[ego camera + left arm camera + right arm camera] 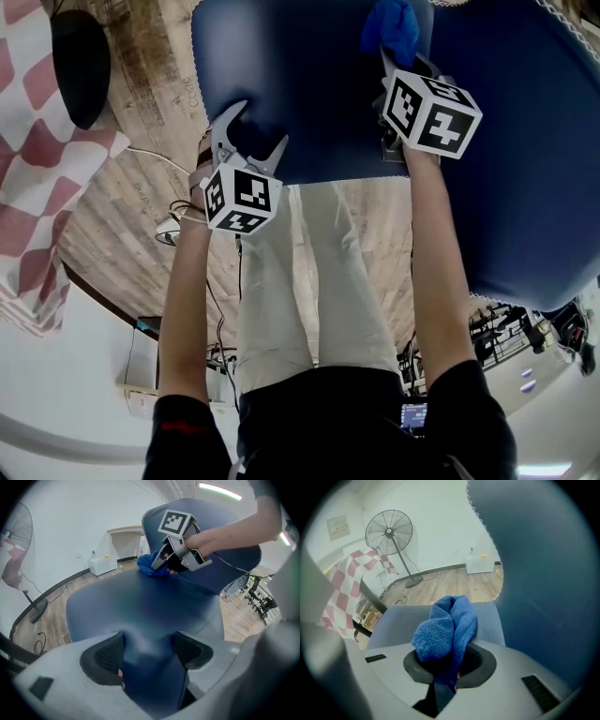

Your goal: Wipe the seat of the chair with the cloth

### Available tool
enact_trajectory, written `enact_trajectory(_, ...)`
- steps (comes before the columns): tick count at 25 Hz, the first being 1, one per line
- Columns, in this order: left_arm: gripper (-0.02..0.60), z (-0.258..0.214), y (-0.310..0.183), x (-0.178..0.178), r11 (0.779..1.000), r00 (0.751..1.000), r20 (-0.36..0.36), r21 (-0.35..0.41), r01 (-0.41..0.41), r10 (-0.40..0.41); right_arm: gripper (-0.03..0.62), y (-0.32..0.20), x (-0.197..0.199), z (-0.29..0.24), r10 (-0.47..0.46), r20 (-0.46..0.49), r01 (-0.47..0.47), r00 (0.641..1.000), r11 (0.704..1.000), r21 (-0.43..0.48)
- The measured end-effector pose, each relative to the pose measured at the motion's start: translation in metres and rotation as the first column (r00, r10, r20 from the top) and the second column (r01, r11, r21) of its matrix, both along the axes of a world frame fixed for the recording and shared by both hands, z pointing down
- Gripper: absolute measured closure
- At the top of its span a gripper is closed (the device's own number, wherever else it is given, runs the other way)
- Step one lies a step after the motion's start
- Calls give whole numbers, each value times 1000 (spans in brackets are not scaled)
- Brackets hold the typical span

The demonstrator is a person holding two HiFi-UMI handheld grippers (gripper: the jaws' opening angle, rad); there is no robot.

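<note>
The chair's dark blue seat fills the top of the head view, with its backrest at the right. My right gripper is shut on a bunched blue cloth and holds it at the back of the seat beside the backrest. The cloth bulges up out of the right gripper. My left gripper stands open over the seat's front edge, with the seat showing between its pads. From there the right gripper and the cloth lie ahead.
A standing fan and a red-checked cloth are at the left. Cables lie on the wooden floor beside the person's legs. A white box sits by the wall, and a wheeled rack stands at the right.
</note>
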State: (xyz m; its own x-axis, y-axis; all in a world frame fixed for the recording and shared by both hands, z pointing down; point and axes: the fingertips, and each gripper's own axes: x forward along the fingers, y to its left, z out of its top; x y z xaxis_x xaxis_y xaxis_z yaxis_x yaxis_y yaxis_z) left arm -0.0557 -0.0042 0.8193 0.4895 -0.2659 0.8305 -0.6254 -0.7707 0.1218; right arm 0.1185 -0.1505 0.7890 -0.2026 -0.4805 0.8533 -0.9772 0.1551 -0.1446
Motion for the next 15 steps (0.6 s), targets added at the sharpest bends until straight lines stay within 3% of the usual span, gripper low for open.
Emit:
enact_trajectory(9, 239, -1, 1, 3, 1000, 1000, -6, 8, 1, -1, 551, -4, -55, 0, -137, 57, 137, 989, 991, 7)
enact_trajectory(15, 239, -2, 0, 2, 1000, 1000, -10, 15, 1, -1, 551, 3, -109, 0, -285, 110, 288, 952, 958, -4)
